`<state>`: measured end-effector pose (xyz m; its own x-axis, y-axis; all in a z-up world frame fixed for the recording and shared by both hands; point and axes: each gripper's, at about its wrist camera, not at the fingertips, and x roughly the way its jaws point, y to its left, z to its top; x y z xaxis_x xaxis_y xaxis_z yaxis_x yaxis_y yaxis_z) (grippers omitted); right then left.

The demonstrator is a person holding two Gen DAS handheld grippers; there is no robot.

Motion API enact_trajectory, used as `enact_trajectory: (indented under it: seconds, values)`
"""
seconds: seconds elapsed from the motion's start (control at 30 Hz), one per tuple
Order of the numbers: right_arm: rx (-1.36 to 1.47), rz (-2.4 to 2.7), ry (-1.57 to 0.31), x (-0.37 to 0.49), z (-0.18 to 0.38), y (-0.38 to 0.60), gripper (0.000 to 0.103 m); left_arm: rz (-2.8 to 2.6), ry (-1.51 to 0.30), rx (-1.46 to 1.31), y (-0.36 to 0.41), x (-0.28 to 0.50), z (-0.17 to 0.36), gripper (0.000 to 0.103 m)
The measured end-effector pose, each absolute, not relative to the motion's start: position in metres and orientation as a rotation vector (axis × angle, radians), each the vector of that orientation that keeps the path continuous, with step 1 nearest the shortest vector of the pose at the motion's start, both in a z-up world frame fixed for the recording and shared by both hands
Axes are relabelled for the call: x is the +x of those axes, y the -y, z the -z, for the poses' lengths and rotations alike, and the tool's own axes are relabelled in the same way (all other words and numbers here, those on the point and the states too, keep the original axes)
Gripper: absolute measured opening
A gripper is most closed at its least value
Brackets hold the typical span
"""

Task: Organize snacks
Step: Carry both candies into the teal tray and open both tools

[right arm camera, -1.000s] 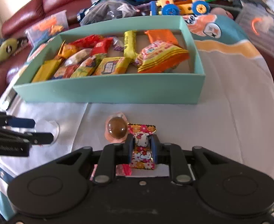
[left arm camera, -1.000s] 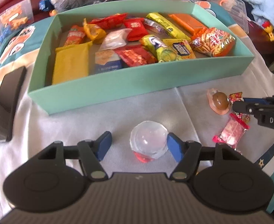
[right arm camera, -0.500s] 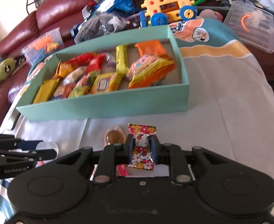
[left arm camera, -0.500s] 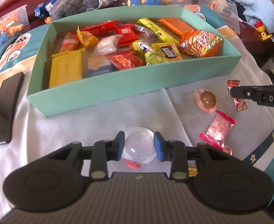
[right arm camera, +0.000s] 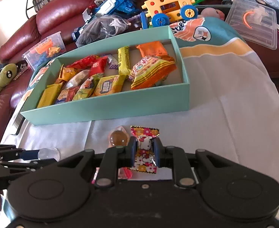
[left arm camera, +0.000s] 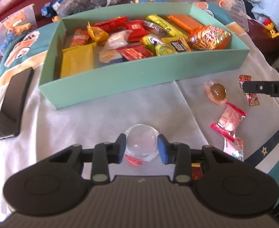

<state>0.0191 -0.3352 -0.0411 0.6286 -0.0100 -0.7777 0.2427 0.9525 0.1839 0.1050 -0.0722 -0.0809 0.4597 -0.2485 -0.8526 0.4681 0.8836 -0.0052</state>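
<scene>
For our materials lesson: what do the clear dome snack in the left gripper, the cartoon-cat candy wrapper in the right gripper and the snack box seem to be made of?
Clear dome snack: probably thin glossy plastic, transparent with bright highlights.
Candy wrapper: likely printed foil or plastic film, shiny, with crimped ends.
Teal box: apparently matte cardboard, with thin flat walls and folded corners.

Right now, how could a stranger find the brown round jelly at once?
Start at the teal box. On the white cloth before its right end lies the brown jelly. Among the flat wrappers nearby, only it is a brown dome in a clear cup.
</scene>
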Motion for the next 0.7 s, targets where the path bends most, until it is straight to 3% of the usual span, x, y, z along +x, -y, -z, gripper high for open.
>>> enact_trajectory:
  seconds: [0.37,0.7]
  values:
    - [0.308,0.118,-0.826,0.02,0.02,0.338,0.019,0.481,-0.956,0.156,0.07,0.113,0.039,0.035]
    - [0.326,0.099,-0.744,0.075,-0.012,0.358,0.019,0.512,-0.848,0.13,0.101,0.188,-0.004,0.035]
